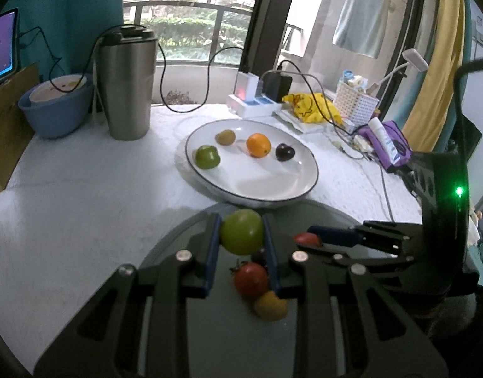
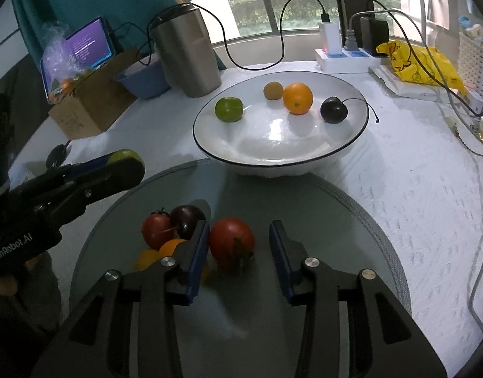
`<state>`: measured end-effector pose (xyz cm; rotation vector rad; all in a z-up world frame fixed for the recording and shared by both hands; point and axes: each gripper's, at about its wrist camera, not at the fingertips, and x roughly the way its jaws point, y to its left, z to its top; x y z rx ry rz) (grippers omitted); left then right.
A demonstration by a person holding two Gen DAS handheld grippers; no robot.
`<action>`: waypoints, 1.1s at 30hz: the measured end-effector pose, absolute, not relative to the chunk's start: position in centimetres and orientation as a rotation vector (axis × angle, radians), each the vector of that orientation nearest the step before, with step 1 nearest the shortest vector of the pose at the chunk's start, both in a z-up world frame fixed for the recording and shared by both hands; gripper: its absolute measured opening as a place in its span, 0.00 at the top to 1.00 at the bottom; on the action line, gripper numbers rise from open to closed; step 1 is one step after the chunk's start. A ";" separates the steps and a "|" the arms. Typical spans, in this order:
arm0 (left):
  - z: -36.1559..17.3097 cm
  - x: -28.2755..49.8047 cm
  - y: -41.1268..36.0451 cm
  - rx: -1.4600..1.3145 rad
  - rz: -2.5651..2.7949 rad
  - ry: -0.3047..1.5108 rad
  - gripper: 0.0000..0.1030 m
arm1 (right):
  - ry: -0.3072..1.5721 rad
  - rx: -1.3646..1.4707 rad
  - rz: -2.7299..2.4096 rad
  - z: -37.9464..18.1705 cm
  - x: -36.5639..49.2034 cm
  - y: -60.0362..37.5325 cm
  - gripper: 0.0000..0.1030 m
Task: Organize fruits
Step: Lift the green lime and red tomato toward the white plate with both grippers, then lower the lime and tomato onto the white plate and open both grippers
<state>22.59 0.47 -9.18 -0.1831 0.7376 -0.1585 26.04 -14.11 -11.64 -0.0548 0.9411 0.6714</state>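
Note:
My left gripper (image 1: 241,220) is shut on a green fruit (image 1: 241,237), holding it just above a round grey plate (image 1: 178,233). Under it on the grey plate lie a red tomato (image 1: 251,278), a yellow fruit (image 1: 270,305) and a dark fruit, partly hidden. My right gripper (image 2: 239,225) stands open around a larger red tomato (image 2: 231,241) that rests on the grey plate (image 2: 336,208); the tomato is close to the left pad and clear of the right one. Behind, a white plate (image 2: 210,145) holds a green fruit (image 2: 229,109), a kiwi (image 2: 273,90), an orange (image 2: 297,98) and a dark plum (image 2: 334,109).
A steel tumbler (image 2: 188,56), blue bowl (image 2: 143,78), cardboard box (image 2: 90,107) and tablet (image 2: 90,42) stand at the back left. A power strip (image 2: 345,58) with trailing cables, a yellow bag (image 2: 421,63) and a white basket (image 2: 478,60) crowd the back right.

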 end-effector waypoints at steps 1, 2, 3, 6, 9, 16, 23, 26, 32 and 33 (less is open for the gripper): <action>-9.2 22.6 0.5 -0.182 -0.159 0.737 0.73 | 0.941 -0.053 0.676 -11.6 26.0 -14.1 0.68; -9.2 22.6 0.5 -0.179 -0.159 0.736 0.73 | 0.936 -0.049 0.688 -11.6 26.0 -14.1 0.70; -9.1 22.6 0.4 -0.178 -0.161 0.735 0.73 | 0.931 -0.052 0.692 -11.5 25.9 -14.0 0.70; -8.9 22.9 0.4 -0.173 -0.162 0.730 0.73 | 0.928 -0.059 0.698 -11.4 25.9 -13.9 0.70; -8.6 23.3 0.4 -0.172 -0.162 0.721 0.73 | 0.912 -0.050 0.706 -10.9 26.0 -14.1 0.70; -8.4 25.1 -0.1 -0.164 -0.175 0.721 0.73 | 0.853 -0.051 0.689 -8.6 27.2 -15.0 0.70; -8.6 27.4 0.0 -0.153 -0.178 0.724 0.73 | 0.820 -0.046 0.670 -7.8 29.5 -15.4 0.70; -8.9 28.3 0.2 -0.148 -0.176 0.726 0.73 | 0.816 -0.050 0.664 -7.7 30.4 -15.3 0.70; -10.1 30.3 0.8 -0.161 -0.169 0.756 0.73 | 0.819 -0.056 0.651 -8.3 32.2 -15.0 0.70; -10.2 30.6 0.9 -0.161 -0.168 0.759 0.73 | 0.820 -0.058 0.648 -8.4 32.4 -15.0 0.70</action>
